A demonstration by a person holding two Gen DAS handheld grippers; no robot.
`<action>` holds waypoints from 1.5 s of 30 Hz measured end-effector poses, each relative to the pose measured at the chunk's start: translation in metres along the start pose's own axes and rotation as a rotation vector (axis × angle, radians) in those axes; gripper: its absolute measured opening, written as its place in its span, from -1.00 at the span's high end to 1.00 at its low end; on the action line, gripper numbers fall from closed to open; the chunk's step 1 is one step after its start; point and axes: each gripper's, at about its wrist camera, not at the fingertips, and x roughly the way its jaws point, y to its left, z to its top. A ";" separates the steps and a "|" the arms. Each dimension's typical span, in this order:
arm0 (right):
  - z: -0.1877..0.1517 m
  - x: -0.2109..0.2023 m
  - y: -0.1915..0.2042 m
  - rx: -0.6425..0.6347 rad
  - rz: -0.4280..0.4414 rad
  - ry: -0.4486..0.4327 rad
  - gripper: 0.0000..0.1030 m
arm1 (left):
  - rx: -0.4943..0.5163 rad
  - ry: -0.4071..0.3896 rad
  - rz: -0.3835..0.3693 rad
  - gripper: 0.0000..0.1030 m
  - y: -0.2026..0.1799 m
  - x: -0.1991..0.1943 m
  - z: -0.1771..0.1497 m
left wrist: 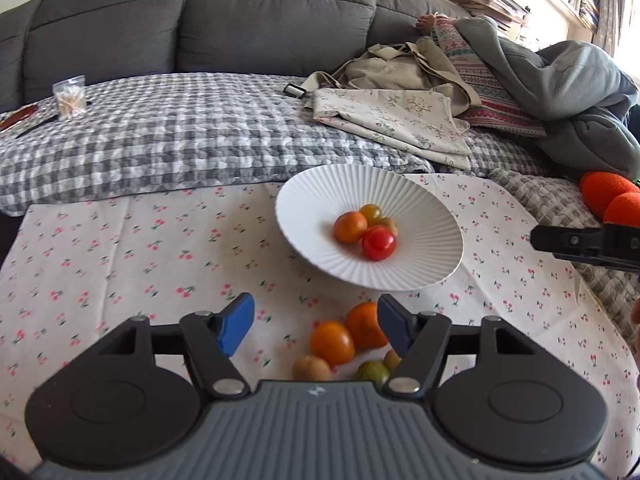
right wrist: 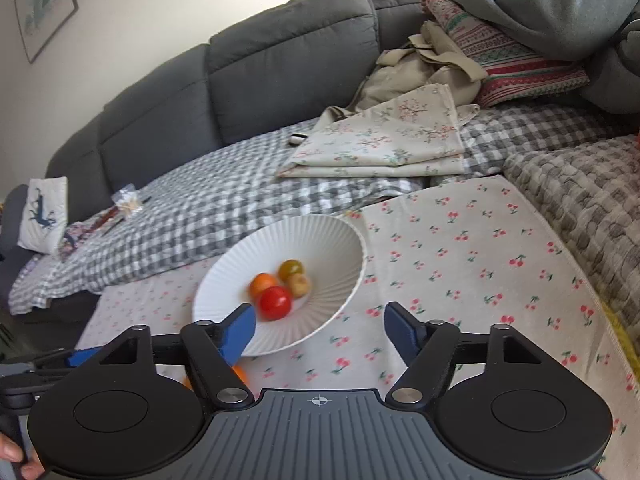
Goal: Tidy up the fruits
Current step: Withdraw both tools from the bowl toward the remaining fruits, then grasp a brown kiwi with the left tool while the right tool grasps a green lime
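fruits (left wrist: 366, 230) in ribbed white bowl (left wrist: 320, 188)

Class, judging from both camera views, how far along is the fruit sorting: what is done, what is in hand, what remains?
Done: four fruits, including a red tomato, sit in the white bowl. In hand: nothing; the left tongs and right tongs are both open. Left: about five fruits on the cherry-print cloth, such as an orange tomato.

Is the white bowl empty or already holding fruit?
Holding fruit. The white bowl has four pieces inside: red, orange, greenish and tan. Five more lie on the cloth.
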 end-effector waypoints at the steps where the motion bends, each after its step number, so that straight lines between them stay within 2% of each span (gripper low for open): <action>1: -0.002 -0.003 0.002 -0.002 0.009 0.001 -0.47 | -0.005 0.002 0.004 -0.39 0.001 -0.003 -0.002; 10: -0.018 -0.037 0.021 -0.065 0.075 0.008 -0.62 | -0.040 0.006 -0.022 -0.61 0.007 -0.019 -0.010; 15: -0.021 -0.048 0.025 -0.094 0.098 0.004 -0.75 | -0.040 -0.001 -0.029 -0.88 0.006 -0.023 -0.012; 19: -0.025 -0.045 0.029 -0.134 0.103 0.029 -0.84 | -0.027 0.015 -0.012 -0.92 0.008 -0.019 -0.014; 24: -0.028 -0.039 0.024 -0.103 0.132 0.048 -0.88 | -0.034 0.042 -0.004 -0.93 0.016 -0.009 -0.018; 32: -0.034 -0.031 0.027 -0.123 0.129 0.075 -0.88 | 0.033 0.104 0.000 -0.88 0.011 0.015 -0.030; 34: -0.035 -0.030 0.028 -0.129 0.126 0.077 -0.88 | 0.062 0.110 0.003 -0.81 0.009 0.021 -0.032; 36: -0.037 -0.028 0.029 -0.130 0.125 0.079 -0.86 | 0.087 0.130 -0.001 -0.55 0.007 0.029 -0.034; 39: -0.040 -0.023 0.030 -0.143 0.127 0.095 -0.80 | 0.092 0.147 -0.018 -0.28 0.009 0.039 -0.034; 43: -0.044 -0.013 0.031 -0.148 0.123 0.124 -0.47 | 0.069 0.147 -0.046 -0.04 0.013 0.050 -0.034; 45: -0.047 -0.008 0.033 -0.167 0.115 0.142 -0.30 | 0.070 0.155 -0.047 0.17 0.014 0.055 -0.035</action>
